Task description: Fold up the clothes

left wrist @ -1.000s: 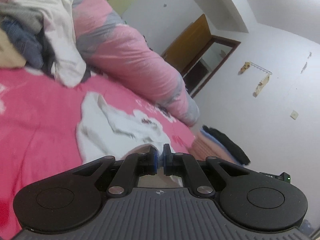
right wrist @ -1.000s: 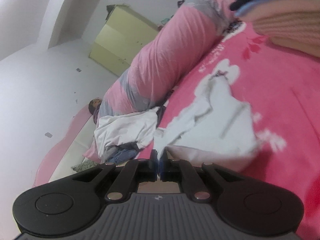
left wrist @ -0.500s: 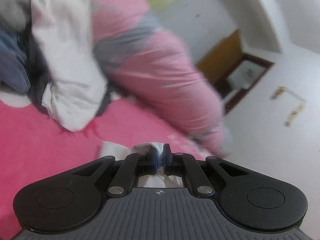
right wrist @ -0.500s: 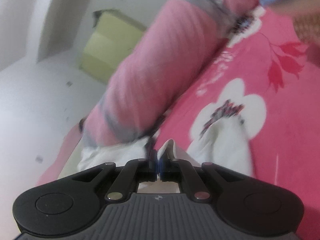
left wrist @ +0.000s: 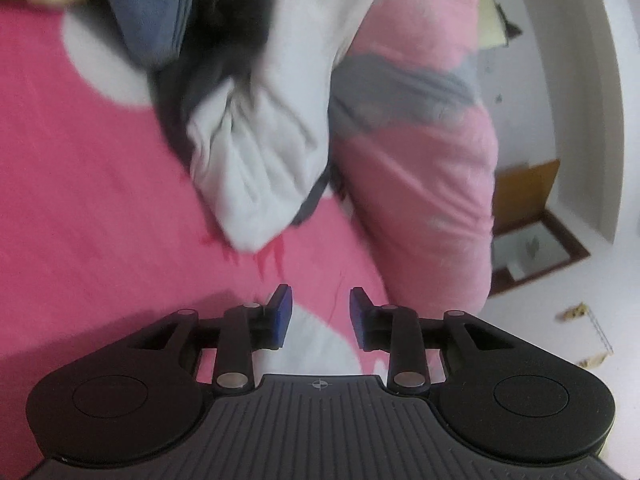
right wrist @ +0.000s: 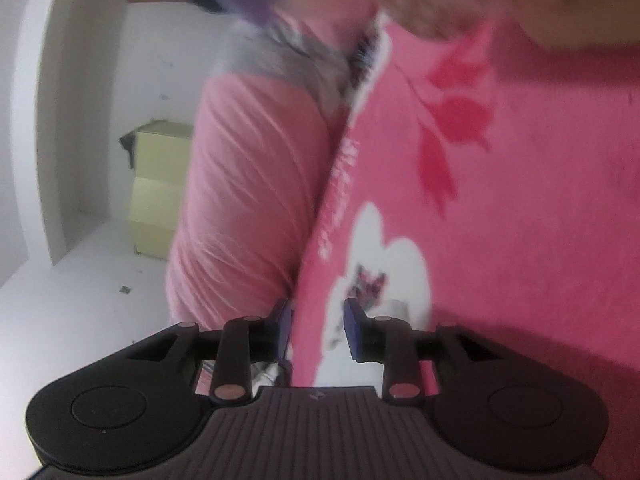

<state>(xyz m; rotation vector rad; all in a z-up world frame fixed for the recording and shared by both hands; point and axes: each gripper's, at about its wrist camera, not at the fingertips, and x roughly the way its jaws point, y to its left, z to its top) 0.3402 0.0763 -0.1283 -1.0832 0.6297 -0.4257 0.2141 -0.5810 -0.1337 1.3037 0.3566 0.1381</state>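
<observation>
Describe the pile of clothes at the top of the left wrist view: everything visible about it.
The pile of clothes lies crumpled and unfolded on the pink floral bedsheet. Its largest piece is a white, soft-looking garment hanging down to a rounded point; above it sit a blue-grey piece and a dark grey or black one, with a cream edge at the top left corner. Its right side rests against the pink and grey rolled quilt. Neither gripper touches it. The view is blurred.
</observation>
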